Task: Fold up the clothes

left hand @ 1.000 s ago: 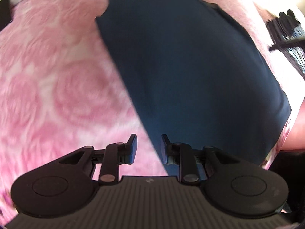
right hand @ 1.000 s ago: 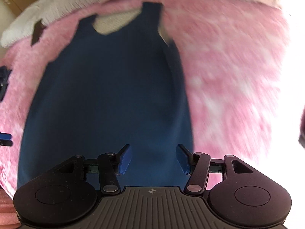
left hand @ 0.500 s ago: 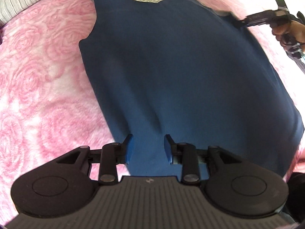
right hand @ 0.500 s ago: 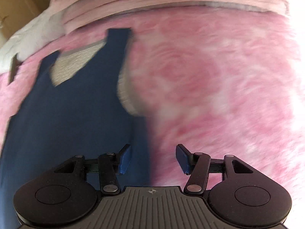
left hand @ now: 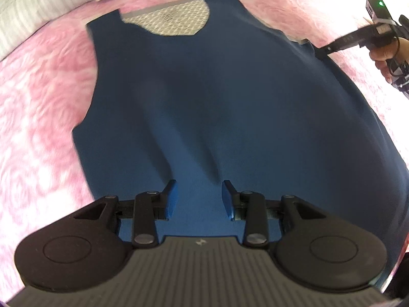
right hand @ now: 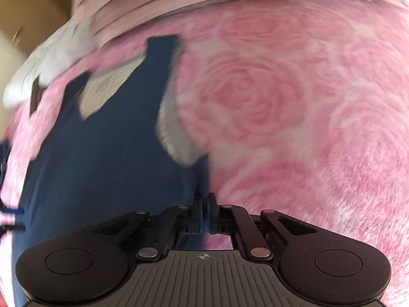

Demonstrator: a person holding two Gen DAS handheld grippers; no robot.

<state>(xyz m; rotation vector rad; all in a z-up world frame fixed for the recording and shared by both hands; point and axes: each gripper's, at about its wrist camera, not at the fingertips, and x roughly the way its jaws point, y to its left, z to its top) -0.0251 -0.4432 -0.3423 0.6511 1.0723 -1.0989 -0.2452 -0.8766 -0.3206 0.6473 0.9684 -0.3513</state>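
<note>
Your right gripper (right hand: 204,208) hides the vest (right hand: 102,153) edge it pinches, and the vest's hem runs under both tongs.

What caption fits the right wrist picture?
Right gripper shut on the blue vest's edge, over a pink rose blanket.

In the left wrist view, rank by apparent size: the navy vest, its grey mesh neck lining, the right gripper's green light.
1. Navy vest, fills most of the frame.
2. Grey mesh neck lining, a small patch at the neckline.
3. Green light, a dot, though farthest away.
</note>
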